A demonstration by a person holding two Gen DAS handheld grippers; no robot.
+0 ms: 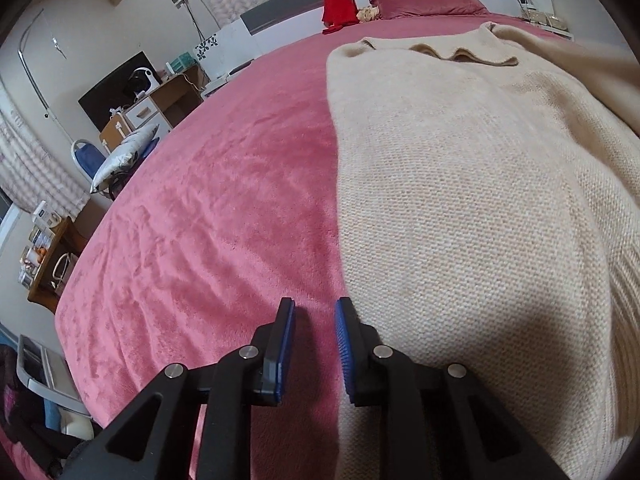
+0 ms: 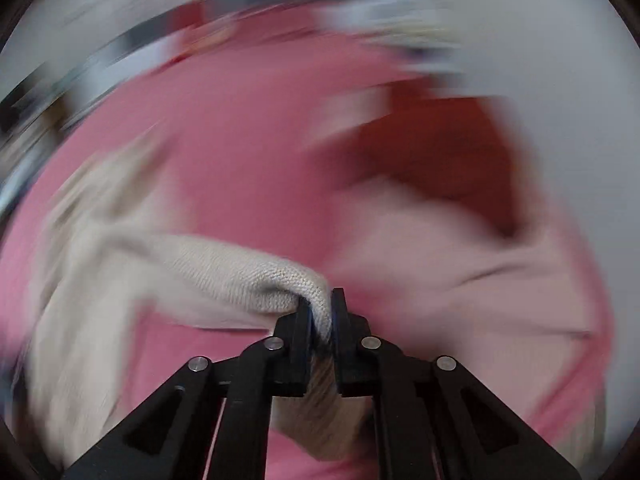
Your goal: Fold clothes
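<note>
Cream knit sweater (image 1: pixel 460 184) lies flat on the pink bed (image 1: pixel 224 200), long axis running away from the left wrist camera toward the headboard (image 1: pixel 304 4), collar at the far end, hem near the camera. Its left edge is a straight fold line down the blanket. Coarse knit, ribbed band at the lower right, rolled collar wavy.

Left tongs (image 1: pixel 315 312): parted to a moderate gap, nothing between the blue pads, sitting right at the sweater's left edge; the right finger is over the knit, the left finger over bare blanket. Contact with the fabric can't be confirmed.

Right tongs (image 2: pixel 322 308): clamped tight on a bunched fold of the same cream knit (image 2: pixel 248 276), fabric trailing off to the left and hanging below the fingers. Right view is heavily motion-blurred; only the pink bed and a light pink garment (image 2: pixel 460 280) with a darker red patch are readable.

Far end of bed: red cloth (image 1: pixel 338 0), maroon pillow (image 1: pixel 428 0).
</note>
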